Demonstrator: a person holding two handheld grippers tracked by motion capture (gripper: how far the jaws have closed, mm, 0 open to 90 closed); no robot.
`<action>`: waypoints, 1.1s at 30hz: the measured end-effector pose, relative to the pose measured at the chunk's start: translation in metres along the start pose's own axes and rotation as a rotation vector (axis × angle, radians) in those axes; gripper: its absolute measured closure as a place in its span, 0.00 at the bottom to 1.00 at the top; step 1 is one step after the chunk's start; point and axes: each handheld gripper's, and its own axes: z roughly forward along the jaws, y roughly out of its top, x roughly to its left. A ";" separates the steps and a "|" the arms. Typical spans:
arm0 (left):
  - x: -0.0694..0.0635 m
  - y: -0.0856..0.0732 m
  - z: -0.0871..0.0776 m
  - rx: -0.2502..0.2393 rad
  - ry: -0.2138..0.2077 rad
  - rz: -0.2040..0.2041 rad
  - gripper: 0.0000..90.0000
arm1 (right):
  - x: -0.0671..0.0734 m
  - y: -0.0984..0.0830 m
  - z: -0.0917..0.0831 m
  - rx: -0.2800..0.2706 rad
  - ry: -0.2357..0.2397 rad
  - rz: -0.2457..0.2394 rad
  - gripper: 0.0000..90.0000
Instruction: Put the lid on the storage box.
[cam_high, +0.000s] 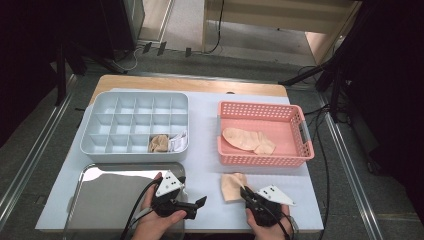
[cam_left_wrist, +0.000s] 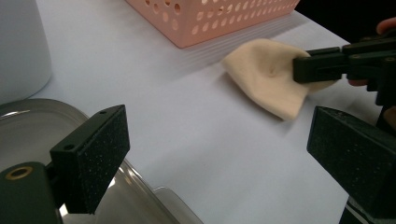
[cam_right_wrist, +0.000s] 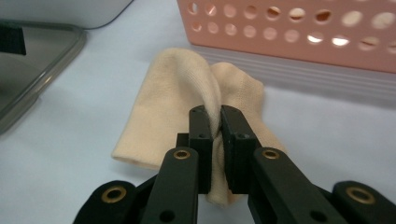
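beside the pink basket, right gripper pinches beige sock

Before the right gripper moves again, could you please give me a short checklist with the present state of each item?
1. Right gripper shut on the beige sock: ok, a fold of fabric is pinched between its jaws.
2. Sock lies on the white mat, outside the pink basket: ok.
3. Left gripper open with nothing between its jaws: ok.
4. Left gripper apart from the sock: ok.
5. Free cells in the grey divided organizer: ok, most are bare.
6. Grip deep enough to lift the whole sock: cannot tell.
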 end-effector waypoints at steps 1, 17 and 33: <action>0.000 0.000 0.000 0.002 0.002 -0.001 0.07 | -0.002 -0.002 -0.004 -0.003 0.000 -0.002 0.94; 0.007 0.001 -0.006 -0.014 0.015 -0.021 0.16 | -0.013 -0.005 -0.011 -0.073 0.044 0.060 0.92; 0.009 0.003 -0.006 -0.016 0.014 -0.078 0.32 | 0.036 0.016 0.000 -0.154 0.213 0.030 0.84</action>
